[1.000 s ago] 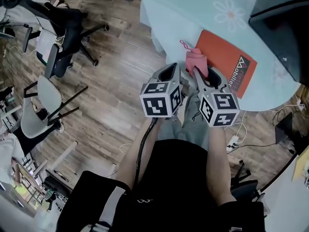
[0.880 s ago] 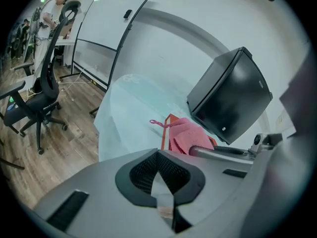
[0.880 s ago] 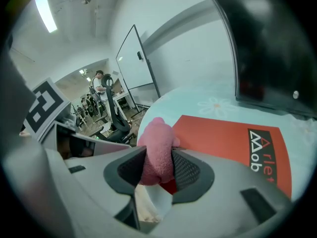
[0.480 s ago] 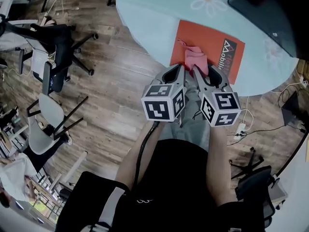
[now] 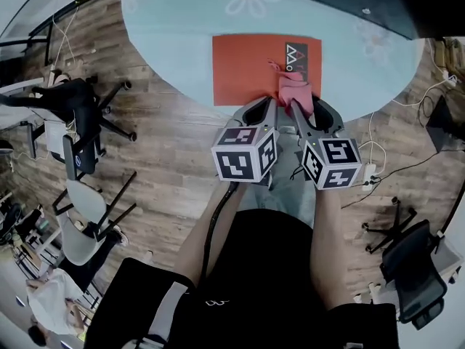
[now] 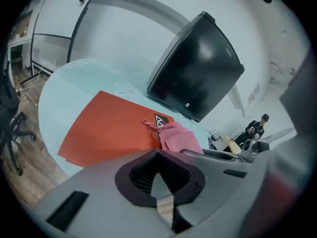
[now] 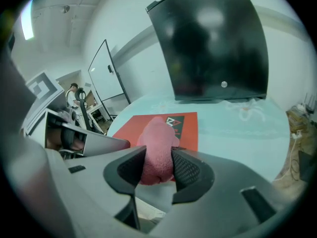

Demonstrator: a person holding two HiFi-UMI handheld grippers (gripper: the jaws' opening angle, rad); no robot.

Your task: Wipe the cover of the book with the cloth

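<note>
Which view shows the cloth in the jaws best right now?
Right gripper view: the pink cloth sits large, clamped in the right hand-held gripper. Head view shows the cloth small over the book; left gripper view shows it from the side.

the book (image 5: 247, 67) is a thin orange-red one lying flat, cover up, close to the near edge of the table (image 5: 167, 20), with a black logo panel at its right end. the cloth (image 5: 296, 97) is pink and bunched up, pinched in my right gripper (image 5: 304, 106), sitting over the book's near edge by that panel. can't tell if it's actually pressing on the cover.
</note>
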